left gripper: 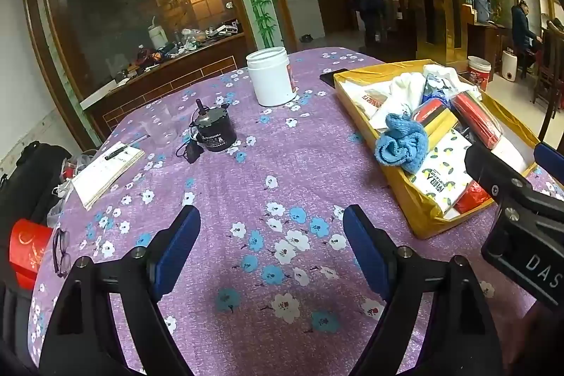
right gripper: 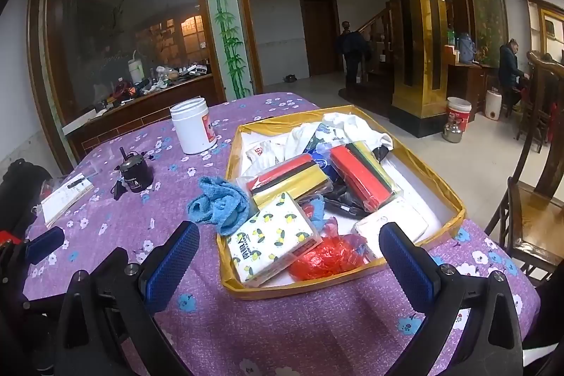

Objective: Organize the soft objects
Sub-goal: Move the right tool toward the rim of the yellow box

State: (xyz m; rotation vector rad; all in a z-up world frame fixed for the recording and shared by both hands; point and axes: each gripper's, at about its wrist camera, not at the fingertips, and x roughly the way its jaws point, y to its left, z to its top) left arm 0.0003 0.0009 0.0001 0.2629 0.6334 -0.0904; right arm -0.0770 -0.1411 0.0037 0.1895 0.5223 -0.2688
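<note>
A yellow-rimmed shallow box [right gripper: 454,199] [left gripper: 405,196] on the purple flowered tablecloth holds soft things: a lemon-print tissue pack [right gripper: 271,238] [left gripper: 444,171], red-and-yellow wrapped packs [right gripper: 359,175], white cloths [right gripper: 352,125], a red plastic bag [right gripper: 324,259]. A blue towel [right gripper: 218,203] [left gripper: 402,143] is draped over the box's left rim. My right gripper [right gripper: 289,266] is open and empty in front of the box. My left gripper [left gripper: 271,252] is open and empty over bare cloth, left of the box.
A white jar [left gripper: 271,76] [right gripper: 194,125], a small black canister with a cord [left gripper: 215,129] [right gripper: 135,175], a notebook with a pen [left gripper: 105,171] and glasses [left gripper: 60,251] lie on the table. A wooden chair [right gripper: 532,199] stands at the right.
</note>
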